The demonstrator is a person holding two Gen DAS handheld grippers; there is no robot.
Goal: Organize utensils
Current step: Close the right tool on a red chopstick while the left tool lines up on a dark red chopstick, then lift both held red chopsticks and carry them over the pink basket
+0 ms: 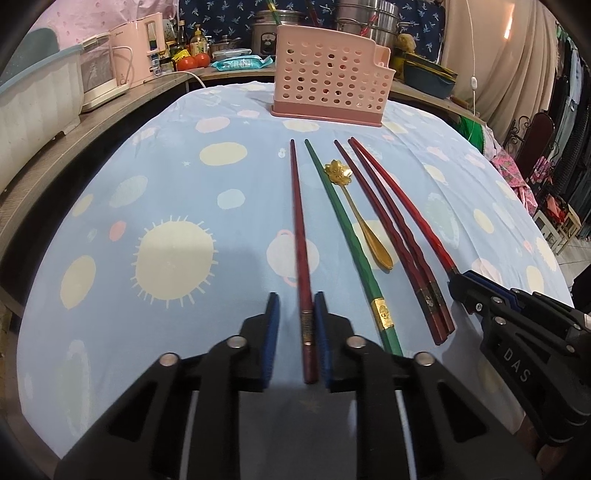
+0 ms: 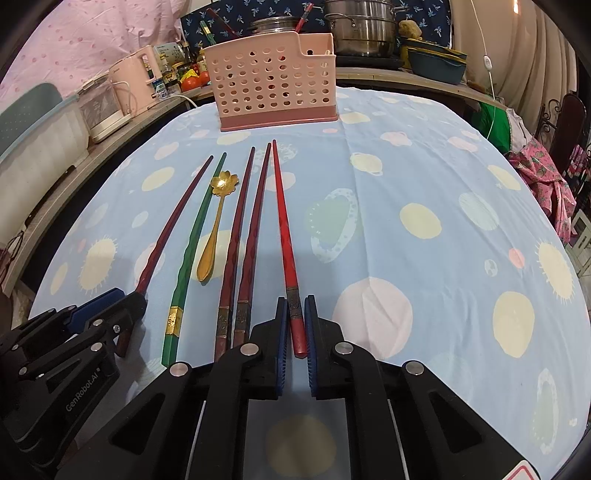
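Note:
Several chopsticks and a gold flower spoon (image 1: 354,206) lie side by side on the blue tablecloth (image 1: 147,184). A pink perforated utensil holder (image 1: 328,74) stands behind them. My left gripper (image 1: 295,325) straddles the thick end of the leftmost dark red chopstick (image 1: 299,229); the right pad touches it, a gap shows on the left. My right gripper (image 2: 295,321) is closed around the thick end of the bright red chopstick (image 2: 282,221), the rightmost one. A green chopstick (image 2: 192,240) and two dark red chopsticks (image 2: 243,229) lie between. The holder also shows in the right wrist view (image 2: 273,81).
A wooden counter (image 1: 74,125) runs behind and left of the table, with a pink kettle (image 1: 136,51), tomatoes, bottles, steel pots (image 2: 358,29) and a blue basin (image 2: 436,62). Clothes and a chair stand at the right beyond the table edge.

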